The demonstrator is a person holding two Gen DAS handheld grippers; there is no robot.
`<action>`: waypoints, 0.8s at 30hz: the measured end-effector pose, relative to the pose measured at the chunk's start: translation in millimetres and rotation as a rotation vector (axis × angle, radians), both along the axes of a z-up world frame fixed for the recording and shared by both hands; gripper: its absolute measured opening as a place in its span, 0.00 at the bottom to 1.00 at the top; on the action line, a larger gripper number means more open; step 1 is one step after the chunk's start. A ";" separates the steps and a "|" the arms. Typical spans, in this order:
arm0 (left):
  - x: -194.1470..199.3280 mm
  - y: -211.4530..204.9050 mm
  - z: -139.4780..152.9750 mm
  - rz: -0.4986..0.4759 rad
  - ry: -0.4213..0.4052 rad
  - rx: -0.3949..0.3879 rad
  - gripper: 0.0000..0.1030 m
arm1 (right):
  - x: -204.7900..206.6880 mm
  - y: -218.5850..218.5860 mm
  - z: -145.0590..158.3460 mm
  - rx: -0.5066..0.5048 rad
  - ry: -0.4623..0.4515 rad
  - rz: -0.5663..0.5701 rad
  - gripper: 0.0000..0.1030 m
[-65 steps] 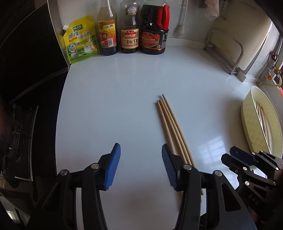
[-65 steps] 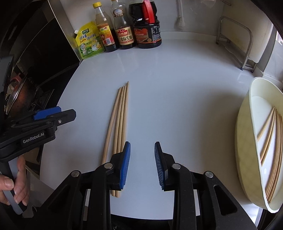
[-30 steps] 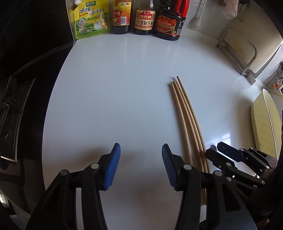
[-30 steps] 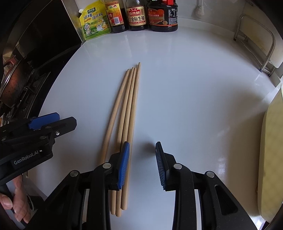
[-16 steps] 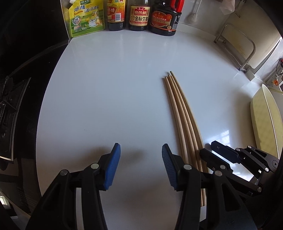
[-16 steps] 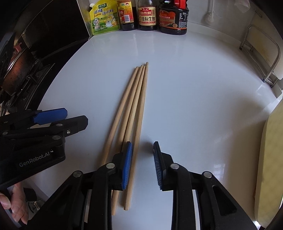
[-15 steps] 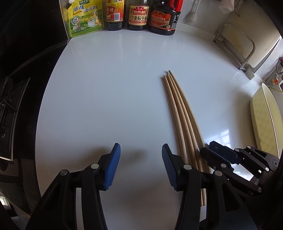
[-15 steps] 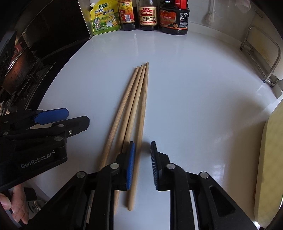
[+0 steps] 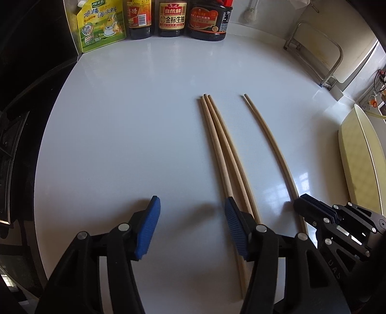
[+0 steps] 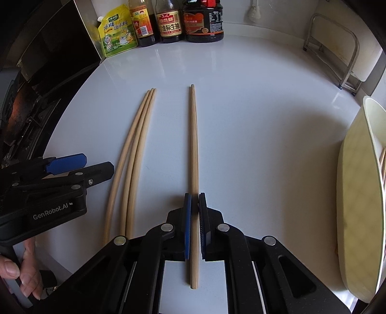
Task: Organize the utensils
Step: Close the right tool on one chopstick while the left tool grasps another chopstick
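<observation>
The glossy white countertop (image 9: 135, 135) fills both views. At its right edge stands a pale yellow oval basin (image 10: 354, 217); only the right wrist view shows chopstick tips inside it (image 10: 383, 157). Along the back wall stand three dark sauce bottles (image 9: 172, 18) and a yellow-green seasoning pouch (image 9: 102, 26). Three light wooden chopsticks (image 9: 218, 149) lie bundled together on the counter. The left gripper (image 9: 190, 224) hovers with jaws opening, nothing between them, its right pad just over the bundle. The right gripper (image 10: 195, 224) is clamped on a single wooden chopstick (image 10: 193, 145), well apart from the bundle. Only the right wrist view shows the person's hand (image 10: 17, 273) on the left gripper's handle.
</observation>
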State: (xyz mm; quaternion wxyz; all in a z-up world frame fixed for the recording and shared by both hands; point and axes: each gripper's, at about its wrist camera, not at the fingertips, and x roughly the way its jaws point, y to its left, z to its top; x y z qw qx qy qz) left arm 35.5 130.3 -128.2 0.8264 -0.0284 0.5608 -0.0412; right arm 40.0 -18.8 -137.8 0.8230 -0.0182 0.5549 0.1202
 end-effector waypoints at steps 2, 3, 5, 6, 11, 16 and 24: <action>1.1 -2.4 -0.1 -0.003 -0.003 0.002 0.54 | -1.2 -4.5 -0.2 -0.005 0.000 -0.005 0.06; 1.6 -3.6 0.0 -0.004 -0.003 0.002 0.54 | -1.6 -6.0 -0.3 -0.006 0.001 -0.006 0.06; 1.9 -5.7 -0.5 -0.007 -0.006 0.007 0.54 | -0.6 -7.3 0.1 -0.006 -0.001 -0.007 0.06; 1.9 -6.8 -0.5 -0.007 -0.008 0.012 0.54 | -0.5 -8.0 1.1 -0.005 -0.007 -0.008 0.07; 0.1 -8.2 2.7 -0.004 -0.025 0.007 0.54 | 2.9 -7.9 4.8 -0.005 -0.021 -0.007 0.08; 0.6 -10.7 0.0 0.004 -0.017 0.004 0.55 | 6.3 -6.5 3.3 -0.006 -0.012 -0.011 0.11; -1.7 -17.2 -6.7 -0.006 -0.014 0.056 0.60 | 8.0 -9.5 4.9 -0.002 -0.015 -0.026 0.14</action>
